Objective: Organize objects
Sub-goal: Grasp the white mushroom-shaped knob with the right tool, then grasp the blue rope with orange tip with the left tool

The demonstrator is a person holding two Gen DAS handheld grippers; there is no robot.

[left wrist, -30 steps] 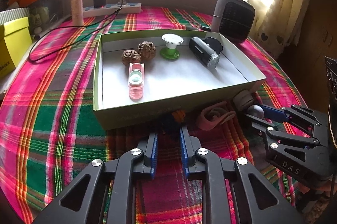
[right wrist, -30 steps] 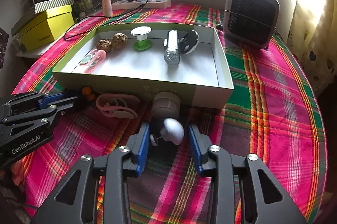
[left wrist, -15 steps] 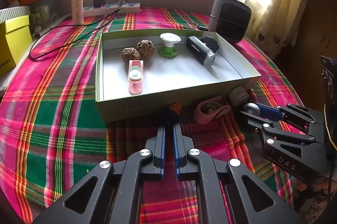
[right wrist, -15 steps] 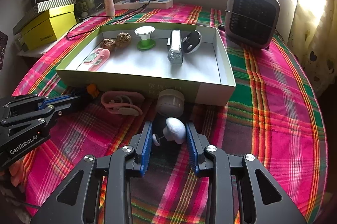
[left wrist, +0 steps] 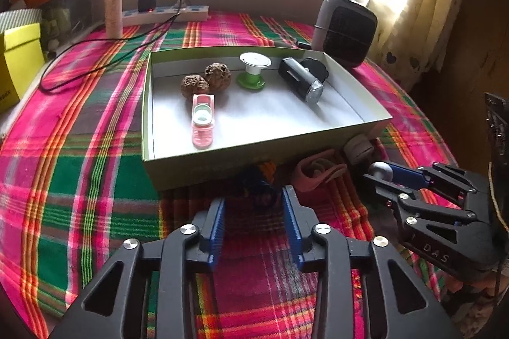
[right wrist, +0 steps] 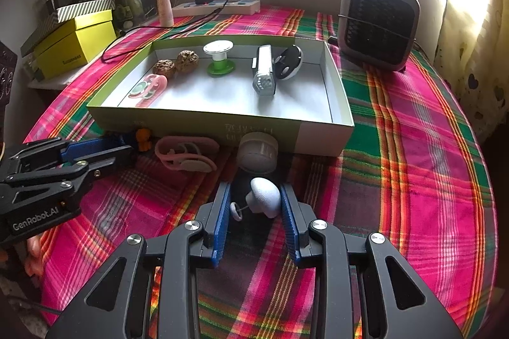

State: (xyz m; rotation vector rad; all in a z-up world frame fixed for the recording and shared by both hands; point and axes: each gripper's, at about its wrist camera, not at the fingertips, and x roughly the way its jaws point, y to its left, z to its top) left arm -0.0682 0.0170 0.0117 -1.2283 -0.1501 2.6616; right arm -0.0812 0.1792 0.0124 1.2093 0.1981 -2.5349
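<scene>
"GenRobot.AI" in white on the black body of the left gripper, "DAS" on the black body of the right gripper, printing on yellow box too small to read

tablecloth: woven plaid cloth | box: matt card, seemingly | walnuts: rough

We see our left gripper low over the plaid-covered counter, its jaws opening, with a small blue-and-orange toy just ahead of the tips, beside the green tray's near wall. Inside the tray lie two walnuts, a pink case, a green spool and a black flashlight. Our right gripper reaches in from the right.
</scene>
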